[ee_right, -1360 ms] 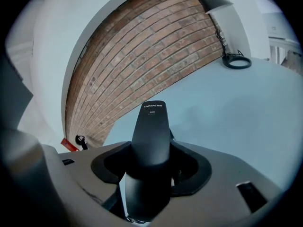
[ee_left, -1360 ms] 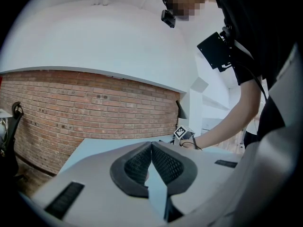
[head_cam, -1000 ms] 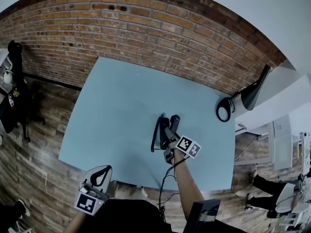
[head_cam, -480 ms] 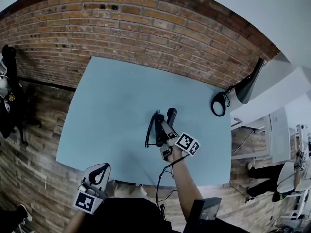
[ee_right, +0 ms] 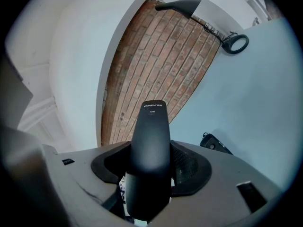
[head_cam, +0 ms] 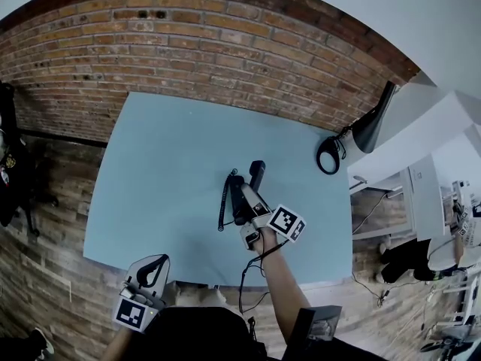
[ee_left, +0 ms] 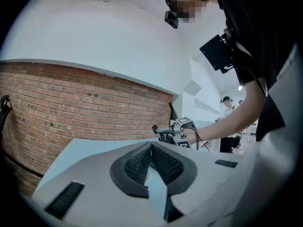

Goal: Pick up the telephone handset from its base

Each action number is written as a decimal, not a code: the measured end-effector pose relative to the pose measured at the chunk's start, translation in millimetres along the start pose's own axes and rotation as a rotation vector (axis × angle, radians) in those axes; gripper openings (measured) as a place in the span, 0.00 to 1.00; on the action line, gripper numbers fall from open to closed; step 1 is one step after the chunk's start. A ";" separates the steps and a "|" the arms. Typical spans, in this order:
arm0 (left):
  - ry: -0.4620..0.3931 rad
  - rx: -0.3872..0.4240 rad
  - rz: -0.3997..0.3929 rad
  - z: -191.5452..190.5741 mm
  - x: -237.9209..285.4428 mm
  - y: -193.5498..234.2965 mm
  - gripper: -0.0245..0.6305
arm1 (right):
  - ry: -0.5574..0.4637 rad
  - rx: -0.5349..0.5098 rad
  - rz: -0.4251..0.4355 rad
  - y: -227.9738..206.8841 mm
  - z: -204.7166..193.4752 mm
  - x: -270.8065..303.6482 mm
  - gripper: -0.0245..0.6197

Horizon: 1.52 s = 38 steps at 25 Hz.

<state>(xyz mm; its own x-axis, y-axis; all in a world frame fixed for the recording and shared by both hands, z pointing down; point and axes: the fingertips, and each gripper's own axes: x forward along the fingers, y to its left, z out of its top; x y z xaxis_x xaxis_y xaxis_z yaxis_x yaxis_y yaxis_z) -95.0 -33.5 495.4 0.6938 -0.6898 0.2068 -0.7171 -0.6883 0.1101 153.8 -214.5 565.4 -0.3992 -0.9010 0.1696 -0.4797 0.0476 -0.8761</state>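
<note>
At six o'clock, close to our body, we hold the left gripper (head_cam: 152,271) pressed together and idle. Toward twelve, over the table (head_cam: 165,164), our right gripper (head_cam: 244,204) clamps the handset (ee_right: 150,141) mid-body for balance, clear of its base (head_cam: 257,173).

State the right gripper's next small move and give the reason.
Probably raise it a little, straight up. The right gripper is clamped on the black plastic telephone handset, which looks clear of the small black base on the pale blue table, but the black coiled cord runs beside it, so a sideways pull might drag the base.
</note>
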 end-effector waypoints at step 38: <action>0.206 -0.481 -0.437 63.4 138.1 -24.7 0.48 | 0.114 -0.779 0.142 137.9 -100.4 -52.5 0.43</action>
<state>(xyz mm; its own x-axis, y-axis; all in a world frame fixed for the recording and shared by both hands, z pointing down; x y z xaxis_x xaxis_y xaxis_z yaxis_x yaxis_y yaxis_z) 22.8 -125.9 459.6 0.9337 -0.2820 0.2207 -0.3570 -0.6848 0.6353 30.2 -117.4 480.9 -0.5549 -0.8160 0.1621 -0.8091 0.4840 -0.3332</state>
